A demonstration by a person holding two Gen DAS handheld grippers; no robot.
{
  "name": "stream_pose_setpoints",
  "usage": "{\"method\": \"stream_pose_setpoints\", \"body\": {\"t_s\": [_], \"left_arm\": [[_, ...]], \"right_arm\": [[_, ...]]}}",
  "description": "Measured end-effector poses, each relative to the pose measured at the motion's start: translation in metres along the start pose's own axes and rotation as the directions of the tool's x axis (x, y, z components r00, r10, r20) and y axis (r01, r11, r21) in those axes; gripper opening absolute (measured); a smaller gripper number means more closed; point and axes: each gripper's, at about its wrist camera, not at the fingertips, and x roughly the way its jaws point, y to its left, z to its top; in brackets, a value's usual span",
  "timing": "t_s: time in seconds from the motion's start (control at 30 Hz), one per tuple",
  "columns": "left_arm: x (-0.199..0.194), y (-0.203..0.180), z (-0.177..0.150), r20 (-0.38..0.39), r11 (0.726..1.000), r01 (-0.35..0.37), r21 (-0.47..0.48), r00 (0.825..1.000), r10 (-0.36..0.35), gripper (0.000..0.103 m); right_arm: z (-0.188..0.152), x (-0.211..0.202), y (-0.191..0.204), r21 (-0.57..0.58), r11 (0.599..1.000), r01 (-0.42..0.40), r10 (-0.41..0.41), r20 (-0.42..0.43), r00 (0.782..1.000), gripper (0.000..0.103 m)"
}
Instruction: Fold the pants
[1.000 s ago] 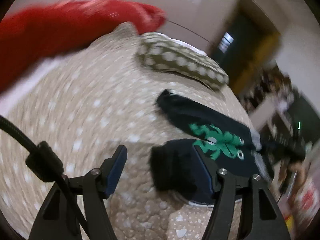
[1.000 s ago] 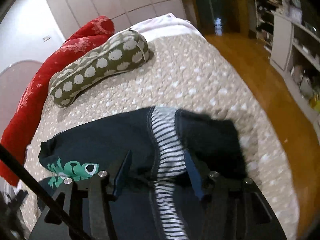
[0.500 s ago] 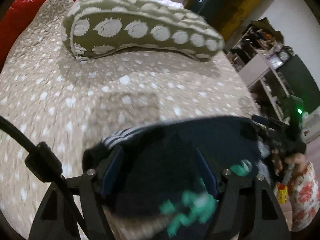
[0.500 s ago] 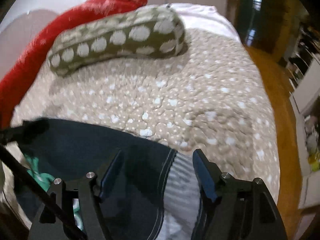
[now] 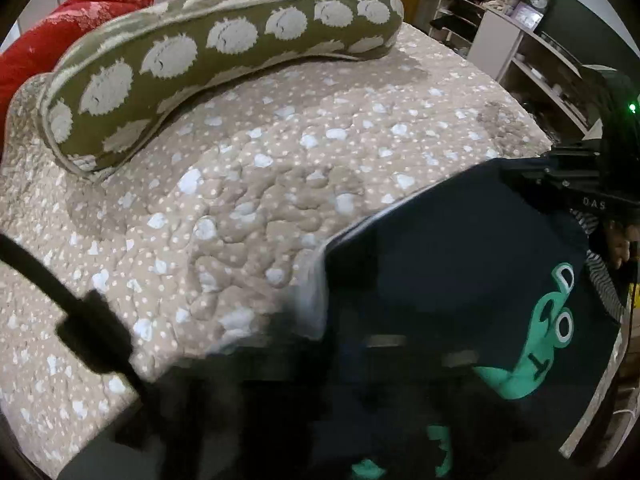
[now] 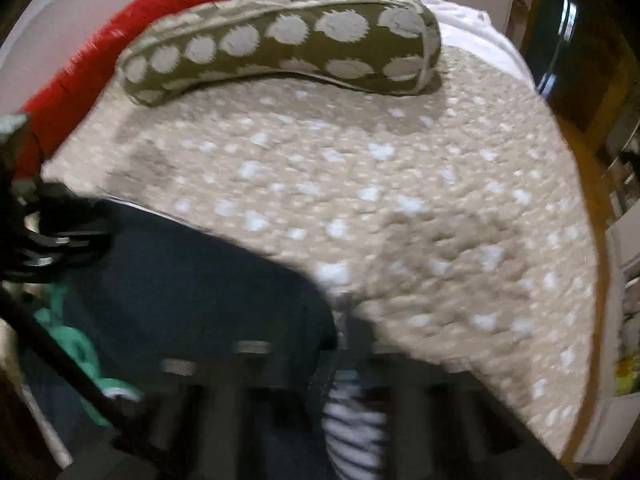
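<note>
So the whole thing happens on a bed with a beige quilted bedspread [image 5: 248,184], puffy stitching all over and little white hearts and dots scattered across it. Up at the far end there's a long olive pillow [image 5: 208,52] covered in big pale fuzzy circles, lying right on the bedspread, and behind it a red blanket [image 5: 76,20] bunched against a pale tiled wall. From the right camera you can also see a white sheet [image 6: 476,36] poking out past the pillow, a dark doorway beyond that, and a strip of orange wooden floor [image 6: 592,184] along the bed's edge. The left camera catches white shelves [image 5: 516,40] crammed with stuff, clock included. The pants [image 5: 448,264] are dark navy with a green cartoon print and a black-and-white striped waistband, sitting at the near edge of the bed, spread between the two claws. Left gripper [image 5: 372,356] is down at the bottom of its own view, blurry and dark, jaws pinched together on the navy fabric at the pants' left edge. Right gripper [image 6: 348,364] is just as smeared, but it's clamped tight on the striped waistband. Each claw shows up at the side of the other's view as a black shape on the cloth.
</note>
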Motion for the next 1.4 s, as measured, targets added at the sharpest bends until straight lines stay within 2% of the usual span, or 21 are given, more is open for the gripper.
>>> {"method": "stream_pose_setpoints", "body": {"t_s": [0.1,0.23,0.37,0.5,0.6,0.67,0.77,0.87,0.97,1.0,1.1,1.17,1.3,1.4], "left_arm": [[-0.017,-0.008,-0.005,0.037,0.999,-0.043,-0.004,0.998,0.043,0.005],[-0.053,-0.016,-0.019,0.095,0.998,-0.053,-0.028,0.994,0.055,0.005],[-0.09,-0.025,-0.047,0.154,0.994,-0.089,-0.058,0.983,0.097,0.005],[-0.12,-0.047,-0.088,0.222,0.99,-0.122,-0.074,0.965,0.136,0.005],[-0.13,-0.065,-0.126,0.245,0.989,-0.121,-0.085,0.96,0.139,0.005],[-0.129,-0.077,-0.152,0.23,0.987,-0.131,-0.093,0.962,0.149,0.005],[-0.117,-0.084,-0.181,0.187,0.981,-0.148,-0.129,0.967,0.17,0.01],[-0.119,-0.07,-0.208,0.157,0.968,-0.081,-0.236,0.98,0.12,0.011],[-0.139,-0.051,-0.234,0.193,0.942,-0.001,-0.336,0.979,0.069,0.012],[-0.148,-0.044,-0.243,0.209,0.931,0.017,-0.364,0.976,0.064,0.016],[-0.171,-0.027,-0.264,0.252,0.901,0.024,-0.433,0.963,0.096,0.03],[-0.178,-0.021,-0.272,0.256,0.89,0.019,-0.456,0.961,0.11,0.031],[-0.181,-0.019,-0.279,0.256,0.873,0.03,-0.488,0.96,0.111,0.034],[-0.177,-0.021,-0.28,0.251,0.872,0.036,-0.488,0.963,0.101,0.037]], "right_arm": [[-0.004,-0.013,0.012,-0.008,0.999,0.049,-0.048,0.036,0.998,0.009],[-0.015,-0.051,0.026,0.0,0.996,0.084,-0.083,0.122,0.989,0.009],[-0.037,-0.093,0.043,-0.004,0.995,0.104,-0.102,0.19,0.976,0.009],[-0.089,-0.123,0.066,-0.014,0.996,0.093,-0.088,0.233,0.968,0.009],[-0.132,-0.129,0.082,-0.009,0.997,0.075,-0.071,0.233,0.97,0.009],[-0.164,-0.123,0.087,0.016,0.999,0.046,-0.049,0.212,0.976,0.01],[-0.201,-0.11,0.087,0.073,0.997,0.034,-0.047,0.186,0.981,0.011],[-0.225,-0.12,0.08,0.18,0.983,-0.024,-0.02,0.238,0.971,0.02],[-0.245,-0.142,0.068,0.248,0.968,-0.039,-0.032,0.278,0.96,0.036],[-0.252,-0.151,0.062,0.263,0.964,-0.027,-0.053,0.294,0.954,0.036],[-0.26,-0.169,0.041,0.324,0.946,-0.01,-0.099,0.318,0.943,0.037],[-0.26,-0.177,0.028,0.38,0.925,0.008,-0.145,0.333,0.932,0.044],[-0.255,-0.19,-0.002,0.494,0.866,-0.071,-0.159,0.409,0.899,0.048],[-0.243,-0.186,-0.008,0.512,0.855,-0.081,-0.165,0.418,0.893,0.058]]}}
